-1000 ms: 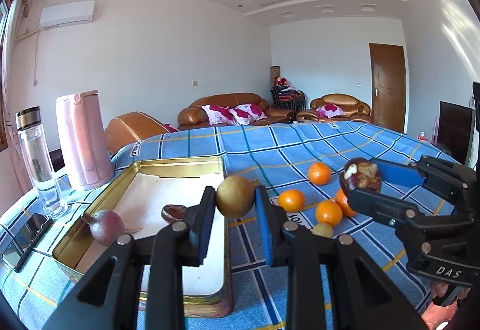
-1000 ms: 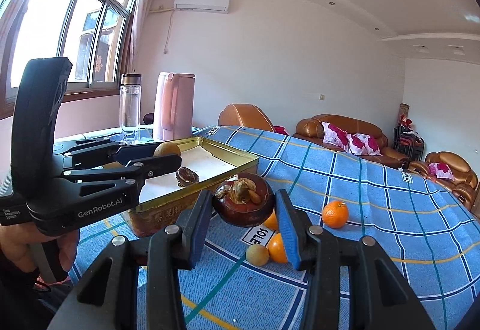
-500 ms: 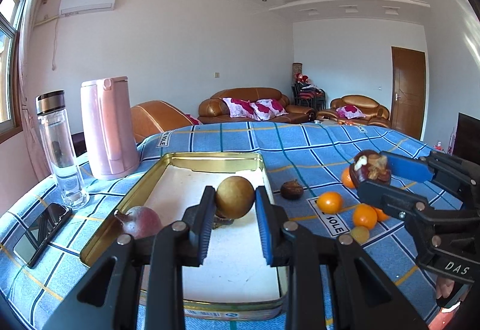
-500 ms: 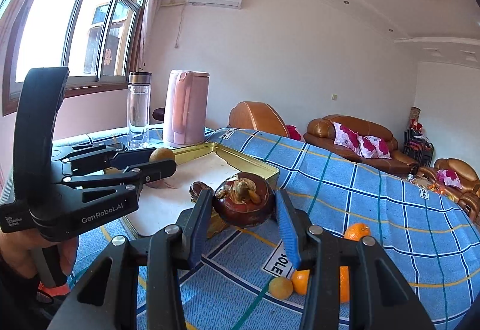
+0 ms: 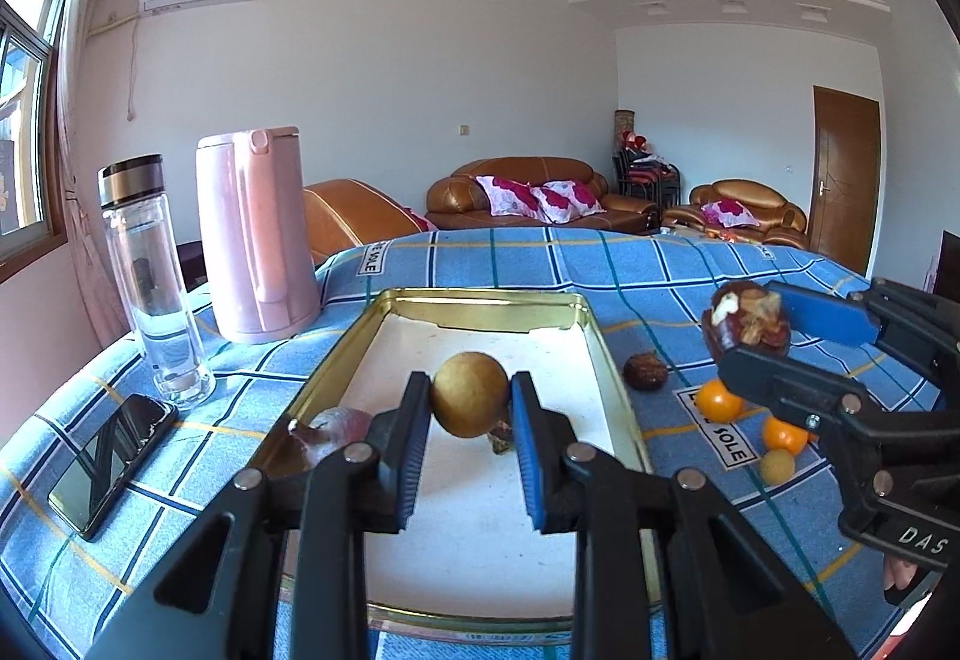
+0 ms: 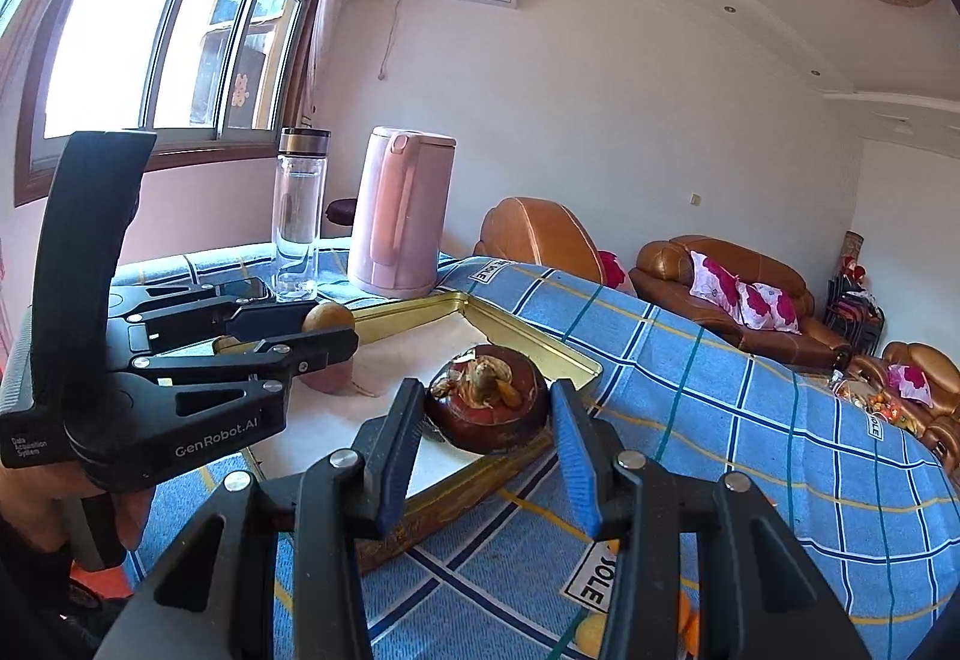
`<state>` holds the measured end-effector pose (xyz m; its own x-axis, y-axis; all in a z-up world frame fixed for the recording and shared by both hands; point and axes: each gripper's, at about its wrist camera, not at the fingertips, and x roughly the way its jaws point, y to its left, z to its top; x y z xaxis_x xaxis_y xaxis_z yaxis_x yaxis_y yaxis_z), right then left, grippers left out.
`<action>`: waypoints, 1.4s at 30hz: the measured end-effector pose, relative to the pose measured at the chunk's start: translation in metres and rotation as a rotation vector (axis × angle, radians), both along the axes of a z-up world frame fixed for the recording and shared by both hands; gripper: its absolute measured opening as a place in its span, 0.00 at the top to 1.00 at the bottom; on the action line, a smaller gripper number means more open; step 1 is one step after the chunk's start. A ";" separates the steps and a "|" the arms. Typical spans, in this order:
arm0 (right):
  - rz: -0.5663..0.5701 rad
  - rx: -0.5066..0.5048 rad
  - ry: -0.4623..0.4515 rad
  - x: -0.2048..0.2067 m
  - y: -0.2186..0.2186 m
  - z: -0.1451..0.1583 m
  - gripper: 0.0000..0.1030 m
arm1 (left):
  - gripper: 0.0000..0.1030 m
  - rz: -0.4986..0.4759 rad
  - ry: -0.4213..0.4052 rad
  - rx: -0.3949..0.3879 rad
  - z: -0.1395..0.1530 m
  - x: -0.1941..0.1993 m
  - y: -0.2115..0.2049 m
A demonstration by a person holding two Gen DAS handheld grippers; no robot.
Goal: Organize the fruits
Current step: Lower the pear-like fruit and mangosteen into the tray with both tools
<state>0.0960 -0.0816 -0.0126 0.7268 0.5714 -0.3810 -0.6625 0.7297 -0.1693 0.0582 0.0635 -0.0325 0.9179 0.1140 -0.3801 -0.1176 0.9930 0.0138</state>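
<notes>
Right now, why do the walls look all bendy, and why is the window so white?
In both wrist views the fisheye lens curves straight lines, so the ceiling and walls bow and the corners go black. In the right wrist view, daylight washes out the window to glaring white. In the left wrist view, sun brightens the checked blue cloth, and the close-up left claw looks oversized but sharp.
</notes>
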 end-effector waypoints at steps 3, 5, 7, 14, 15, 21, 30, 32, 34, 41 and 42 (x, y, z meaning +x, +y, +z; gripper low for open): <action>0.011 -0.009 0.006 0.004 0.008 -0.001 0.56 | 0.72 0.010 0.019 0.006 -0.003 0.002 0.003; 0.019 -0.016 0.011 0.007 0.013 -0.001 0.56 | 0.72 0.015 0.029 0.010 -0.004 0.004 0.005; 0.025 -0.026 0.015 0.009 0.019 -0.003 0.56 | 0.72 0.018 0.040 0.013 -0.006 0.005 0.007; 0.045 -0.046 0.050 0.018 0.035 -0.010 0.56 | 0.72 0.031 0.071 0.017 -0.010 0.013 0.017; 0.047 -0.050 0.055 0.019 0.037 -0.011 0.56 | 0.72 0.032 0.077 0.016 -0.011 0.014 0.018; 0.064 -0.076 0.083 0.024 0.051 -0.020 0.56 | 0.72 0.040 0.110 0.021 -0.016 0.019 0.026; 0.080 -0.110 0.126 0.030 0.064 -0.030 0.56 | 0.72 0.054 0.151 0.023 -0.024 0.025 0.032; 0.080 -0.115 0.138 0.032 0.065 -0.032 0.56 | 0.72 0.050 0.161 0.022 -0.026 0.026 0.033; 0.083 -0.121 0.155 0.033 0.067 -0.035 0.56 | 0.73 0.051 0.166 0.025 -0.027 0.027 0.033; 0.088 -0.151 0.189 0.037 0.073 -0.046 0.56 | 0.72 0.050 0.195 0.032 -0.030 0.032 0.033; 0.088 -0.154 0.193 0.037 0.074 -0.047 0.56 | 0.72 0.049 0.198 0.032 -0.030 0.033 0.033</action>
<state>0.1331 -0.0078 -0.0595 0.5823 0.5535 -0.5954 -0.7529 0.6435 -0.1380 0.0908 0.0964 -0.0630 0.8187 0.1712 -0.5480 -0.1574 0.9849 0.0725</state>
